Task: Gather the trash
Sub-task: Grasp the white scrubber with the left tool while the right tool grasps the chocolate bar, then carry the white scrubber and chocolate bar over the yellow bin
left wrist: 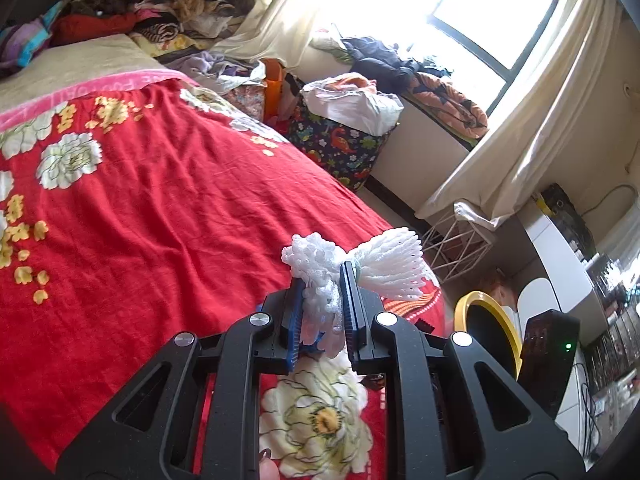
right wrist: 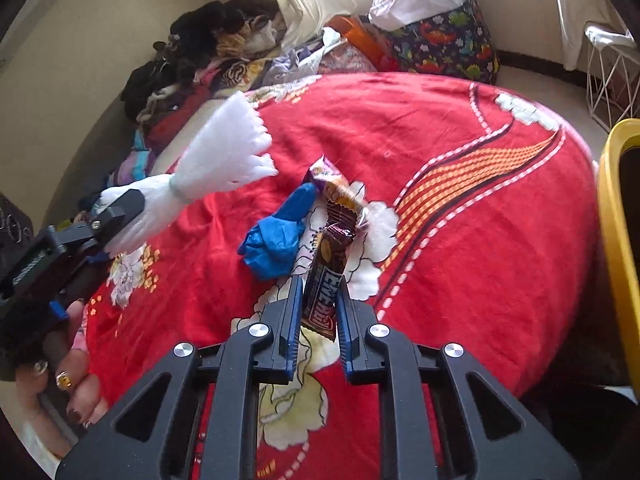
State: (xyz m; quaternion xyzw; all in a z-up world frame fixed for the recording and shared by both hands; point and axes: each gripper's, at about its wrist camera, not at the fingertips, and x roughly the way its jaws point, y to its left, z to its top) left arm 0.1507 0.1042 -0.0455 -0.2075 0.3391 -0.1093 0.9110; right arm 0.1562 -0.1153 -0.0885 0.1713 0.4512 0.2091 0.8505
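Note:
My left gripper [left wrist: 322, 280] is shut on a white foam fruit net [left wrist: 384, 264] and holds it above the red flowered bedspread [left wrist: 160, 208]. In the right wrist view the left gripper [right wrist: 116, 216] shows at the left with the foam net [right wrist: 224, 156] sticking out. My right gripper [right wrist: 319, 292] is shut on a brown snack bar wrapper [right wrist: 330, 256], held just above the bedspread [right wrist: 460, 240]. A crumpled blue glove [right wrist: 280, 236] and a purple-brown wrapper [right wrist: 336, 188] lie on the bed just beyond it.
A yellow-rimmed bin [left wrist: 486, 328] stands off the bed's corner; its rim shows at the right in the right wrist view [right wrist: 618, 216]. A white wire basket [left wrist: 456, 244], a dinosaur-print bag [left wrist: 340, 144] and piled clothes [left wrist: 160, 4] lie around the bed.

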